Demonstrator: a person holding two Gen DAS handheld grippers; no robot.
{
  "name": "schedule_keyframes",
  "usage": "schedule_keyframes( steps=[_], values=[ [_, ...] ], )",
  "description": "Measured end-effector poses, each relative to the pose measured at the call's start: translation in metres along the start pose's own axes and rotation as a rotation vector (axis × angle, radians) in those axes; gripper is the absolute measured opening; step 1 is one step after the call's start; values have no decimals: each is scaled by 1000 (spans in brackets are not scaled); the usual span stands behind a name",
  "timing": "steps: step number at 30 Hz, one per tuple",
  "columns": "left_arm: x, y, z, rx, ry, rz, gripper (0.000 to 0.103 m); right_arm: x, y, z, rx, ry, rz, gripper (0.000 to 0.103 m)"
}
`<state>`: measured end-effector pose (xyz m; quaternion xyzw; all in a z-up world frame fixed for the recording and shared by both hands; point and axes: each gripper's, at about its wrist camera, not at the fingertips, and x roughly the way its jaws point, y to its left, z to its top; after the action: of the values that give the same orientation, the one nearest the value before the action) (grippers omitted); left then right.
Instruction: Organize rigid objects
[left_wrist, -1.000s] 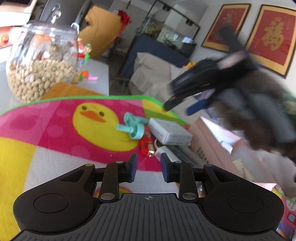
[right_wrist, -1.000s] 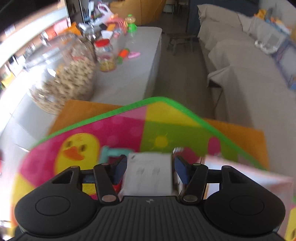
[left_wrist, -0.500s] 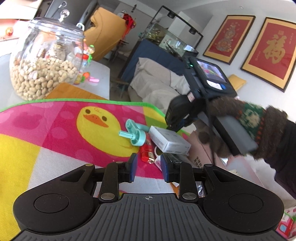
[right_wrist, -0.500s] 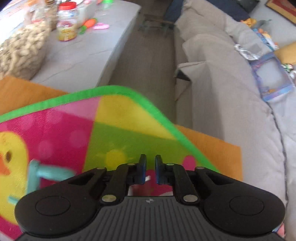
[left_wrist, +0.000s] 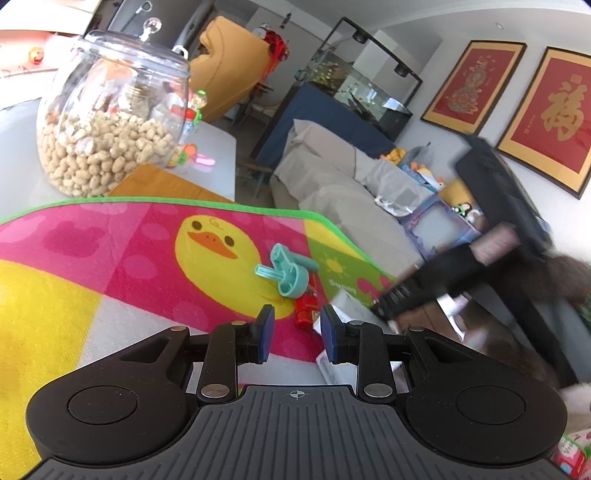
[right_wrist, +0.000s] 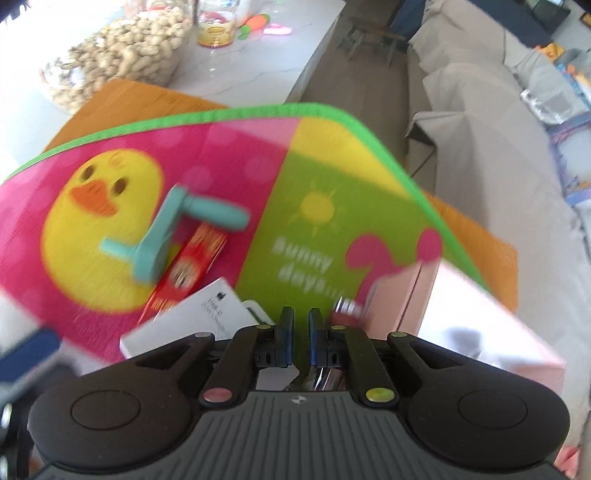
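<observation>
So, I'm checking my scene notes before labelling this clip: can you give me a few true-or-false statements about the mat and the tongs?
1. The teal crank handle lies on the yellow duck print. True.
2. The peanut jar has no lid. False: a clear lid with a knob sits on it.
3. The right tongs hold the white box. False: they are shut on nothing; the box lies beside them on the mat.
4. The left tongs are empty. True.
5. The red packet lies beside the crank handle. True.

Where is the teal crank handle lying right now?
In both wrist views the teal crank handle lies on the colourful mat, overlapping the yellow duck print's edge, with its lower end over the red packet.
</observation>
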<state>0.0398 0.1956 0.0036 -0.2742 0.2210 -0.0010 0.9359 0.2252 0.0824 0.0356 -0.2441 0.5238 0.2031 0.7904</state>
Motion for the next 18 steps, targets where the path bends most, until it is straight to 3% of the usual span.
schedule_keyframes(
  steps=[4, 6, 11, 15, 18],
  values=[
    [0, 1, 1, -12, -1, 10, 30, -18, 8, -33, -16, 39, 122, 4],
    [0, 1, 1, -17, -3, 11, 30, -33, 12, -40, -72, 23, 139, 4],
    [-2, -2, 0, -6, -11, 13, 30, -49, -4, -10, -76, -110, -52, 10],
    [-3, -1, 0, -6, -18, 4, 30, -22, -26, 23, 22, -34, -99, 10],
    [-4, 2, 1, -19, -17, -9, 30, -8, -17, 29, -37, -43, -216, 7]
  ],
)
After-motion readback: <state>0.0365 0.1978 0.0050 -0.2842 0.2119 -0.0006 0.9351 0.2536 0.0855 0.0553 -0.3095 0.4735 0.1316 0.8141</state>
